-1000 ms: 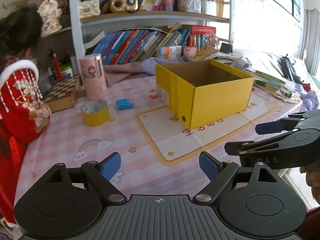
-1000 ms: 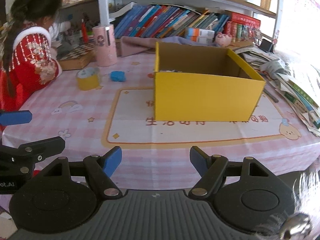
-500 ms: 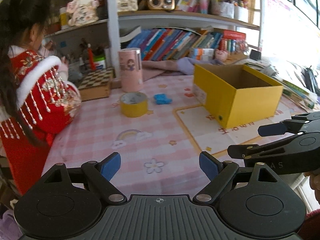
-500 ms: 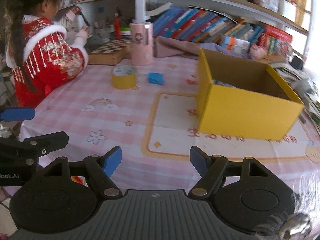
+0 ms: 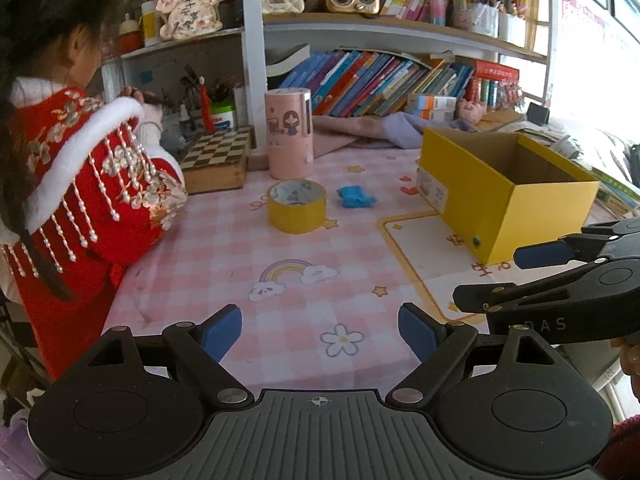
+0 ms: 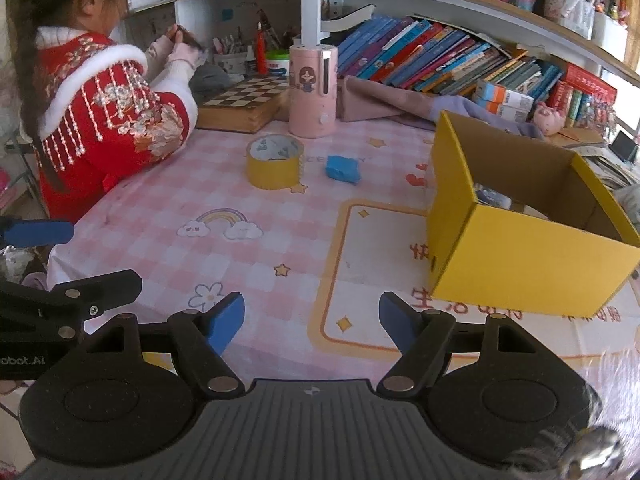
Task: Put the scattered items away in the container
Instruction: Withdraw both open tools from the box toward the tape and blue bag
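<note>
Yellow box (image 5: pixel 516 208) is set open-topped on the pink checked worktop (image 5: pixel 224 256); some items are seen inside it in the right wrist view. Yellow tape roll (image 5: pixel 296 206) and blue item (image 5: pixel 355 197) are laid left of the box, well apart from it, the blue item nearer. Pink canister (image 5: pixel 289 134) is stood behind the roll. Left gripper (image 5: pixel 320 332) is held with jaws wide, nothing between. Right gripper (image 6: pixel 312 322) jaws are closing, nothing between them. A person in red (image 5: pixel 80 200) is seated far left of the box.
</note>
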A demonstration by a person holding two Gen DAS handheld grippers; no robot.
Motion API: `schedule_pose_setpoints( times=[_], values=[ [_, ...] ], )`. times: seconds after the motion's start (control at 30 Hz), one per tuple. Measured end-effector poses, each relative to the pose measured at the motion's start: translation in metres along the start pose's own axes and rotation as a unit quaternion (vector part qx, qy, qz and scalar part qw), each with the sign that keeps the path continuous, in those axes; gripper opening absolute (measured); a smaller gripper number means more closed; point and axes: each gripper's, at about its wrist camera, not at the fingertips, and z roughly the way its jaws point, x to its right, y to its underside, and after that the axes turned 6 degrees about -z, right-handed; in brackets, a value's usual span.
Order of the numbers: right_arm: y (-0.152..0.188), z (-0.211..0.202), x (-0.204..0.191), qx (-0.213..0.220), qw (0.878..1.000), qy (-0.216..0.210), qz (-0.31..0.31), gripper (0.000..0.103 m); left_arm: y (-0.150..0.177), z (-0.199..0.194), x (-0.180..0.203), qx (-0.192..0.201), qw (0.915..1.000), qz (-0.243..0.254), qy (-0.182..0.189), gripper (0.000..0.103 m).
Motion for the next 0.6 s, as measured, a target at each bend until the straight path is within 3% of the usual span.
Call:
schedule_pose_setpoints(
  times=[0.6],
  values=[
    [-0.059, 0.067, 0.027, 0.001, 1.000, -0.011, -0.019, 0.070, -0.044, 0.073, -0.012, -0.015, 0.9996, -0.015, -0.015, 0.088]
  ],
)
